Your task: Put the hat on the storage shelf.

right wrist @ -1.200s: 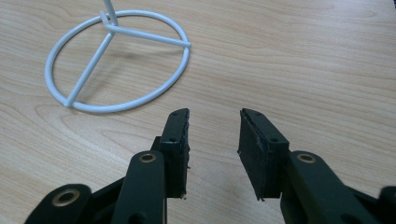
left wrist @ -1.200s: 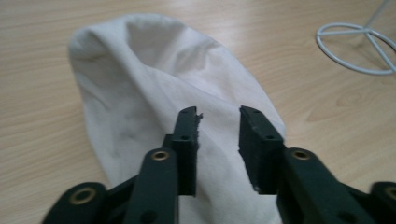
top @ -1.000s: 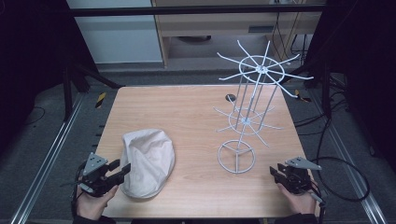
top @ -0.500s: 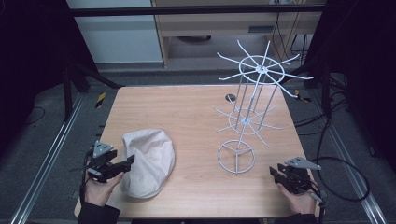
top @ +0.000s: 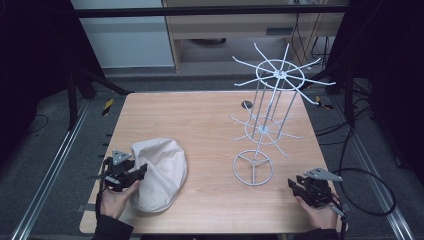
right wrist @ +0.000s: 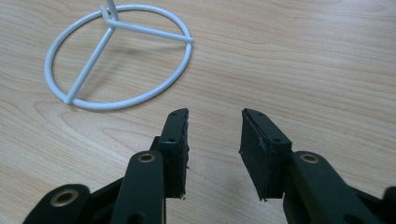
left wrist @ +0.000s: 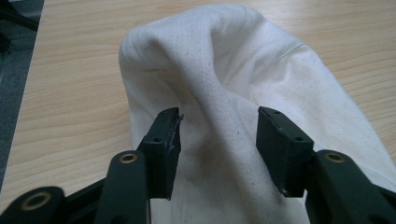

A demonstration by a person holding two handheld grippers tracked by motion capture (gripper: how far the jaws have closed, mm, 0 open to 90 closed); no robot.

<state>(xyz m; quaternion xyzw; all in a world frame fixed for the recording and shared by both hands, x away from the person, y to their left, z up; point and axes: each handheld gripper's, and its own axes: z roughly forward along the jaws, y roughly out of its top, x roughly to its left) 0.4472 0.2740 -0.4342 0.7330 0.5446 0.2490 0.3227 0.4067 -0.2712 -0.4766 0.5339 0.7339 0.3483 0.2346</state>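
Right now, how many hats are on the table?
1. The hat lies near the table's front left corner, right at the left gripper, whose open jaws straddle its cloth. The wire rack on the right holds none.

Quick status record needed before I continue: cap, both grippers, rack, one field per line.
cap: white cloth cap lying on the table, near left corner
left gripper: left gripper over the cap's edge, jaws just been closing, cloth between them, pads not yet pressing
right gripper: right gripper open, nothing between the jaws, resting near the rack's ring base
rack: white wire rack upright, hooks bare
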